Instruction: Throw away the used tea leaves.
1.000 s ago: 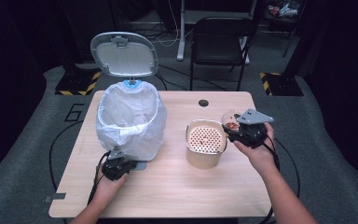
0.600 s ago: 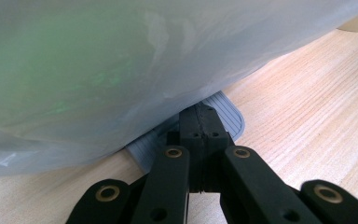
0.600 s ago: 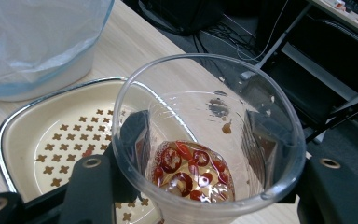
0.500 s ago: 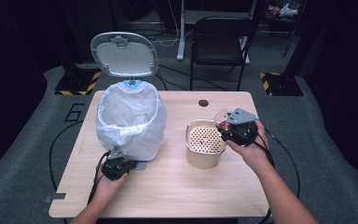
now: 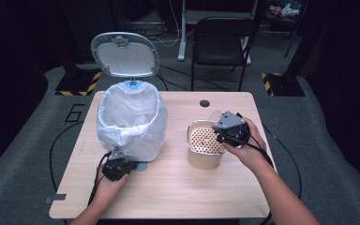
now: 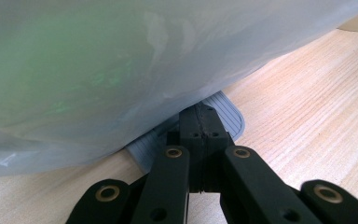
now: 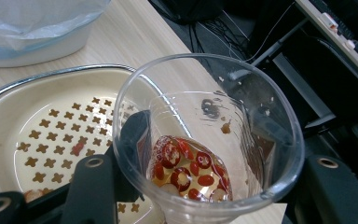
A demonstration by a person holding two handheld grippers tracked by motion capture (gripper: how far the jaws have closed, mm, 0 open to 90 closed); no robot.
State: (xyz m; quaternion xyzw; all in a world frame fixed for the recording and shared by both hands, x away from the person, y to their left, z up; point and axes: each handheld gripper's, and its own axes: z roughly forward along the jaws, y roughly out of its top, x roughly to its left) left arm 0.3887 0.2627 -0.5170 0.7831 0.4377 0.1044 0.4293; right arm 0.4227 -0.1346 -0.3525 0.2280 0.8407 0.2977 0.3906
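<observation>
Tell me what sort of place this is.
Probably a lab or recording studio, not a kitchen: dark black curtains surround a lone light wooden table, yellow-and-black hazard-striped floor plates sit on grey carpet, and a black folding chair stands behind.

Bin (image 5: 130, 123) left on table (image 5: 178, 197); strainer basket (image 5: 205, 150) right of it; cup (image 7: 209, 140) over basket's far-right rim.

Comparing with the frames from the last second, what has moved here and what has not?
The right gripper, shut on the clear cup of red bits, has moved left from beside the beige strainer bin to over its right rim. The left gripper stays shut, pressing the pedal of the lined trash can, whose lid stays open.
</observation>
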